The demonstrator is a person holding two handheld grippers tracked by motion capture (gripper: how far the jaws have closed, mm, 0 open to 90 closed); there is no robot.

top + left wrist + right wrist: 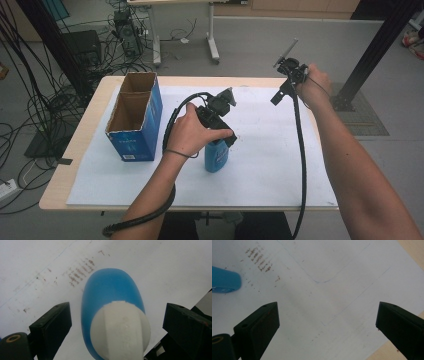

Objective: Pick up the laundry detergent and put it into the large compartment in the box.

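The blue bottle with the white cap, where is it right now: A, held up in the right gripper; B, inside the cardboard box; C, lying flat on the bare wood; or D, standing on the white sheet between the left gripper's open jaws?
D: the blue bottle stands on the white sheet, with the left gripper jaws apart on either side of it.

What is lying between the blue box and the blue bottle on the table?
Nothing lies there: in the high view, bare white paper separates the cardboard box from the bottle.
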